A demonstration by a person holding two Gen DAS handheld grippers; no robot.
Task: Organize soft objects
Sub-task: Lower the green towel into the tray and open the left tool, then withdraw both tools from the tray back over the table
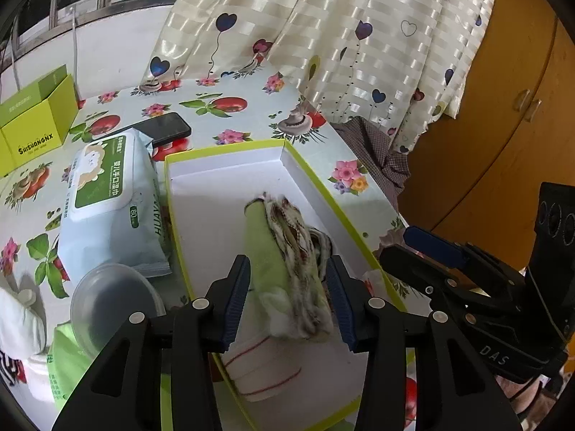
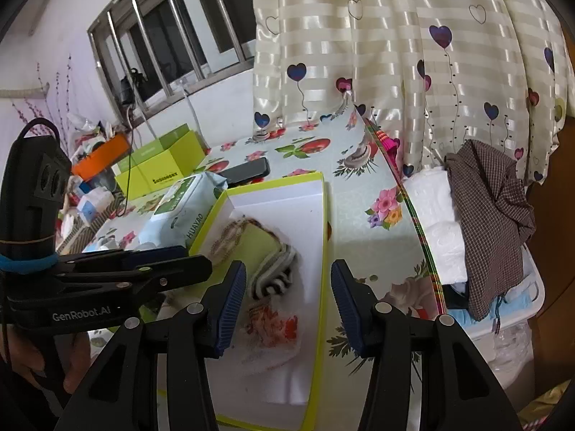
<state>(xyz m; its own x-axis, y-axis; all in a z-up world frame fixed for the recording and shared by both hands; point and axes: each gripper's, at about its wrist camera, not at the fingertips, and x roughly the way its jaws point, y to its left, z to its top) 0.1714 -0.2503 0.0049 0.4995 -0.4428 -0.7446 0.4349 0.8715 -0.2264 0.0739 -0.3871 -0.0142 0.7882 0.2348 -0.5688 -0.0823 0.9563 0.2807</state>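
Observation:
A shallow white box with a lime-green rim point(image 1: 230, 168) point(image 2: 320, 222) lies on the flowered table. Inside it lies a folded green and brown-patterned cloth point(image 1: 287, 262) point(image 2: 251, 244), with a black-and-white striped cloth point(image 2: 273, 280) beside it and a white cloth with red marks point(image 1: 262, 370) point(image 2: 273, 327) nearer me. My left gripper point(image 1: 289, 301) is open, its fingers on either side of the green cloth, just above it. My right gripper point(image 2: 289, 305) is open and empty above the box's near end.
A wet-wipes pack point(image 1: 111, 208) point(image 2: 179, 197), a black phone point(image 1: 165, 127) point(image 2: 248, 172), a clear plastic bowl point(image 1: 111, 305) and a green carton point(image 1: 32, 122) point(image 2: 158, 168) lie left of the box. A curtain point(image 1: 323, 36) hangs behind. A checked cloth point(image 2: 492, 230) hangs off the table's right.

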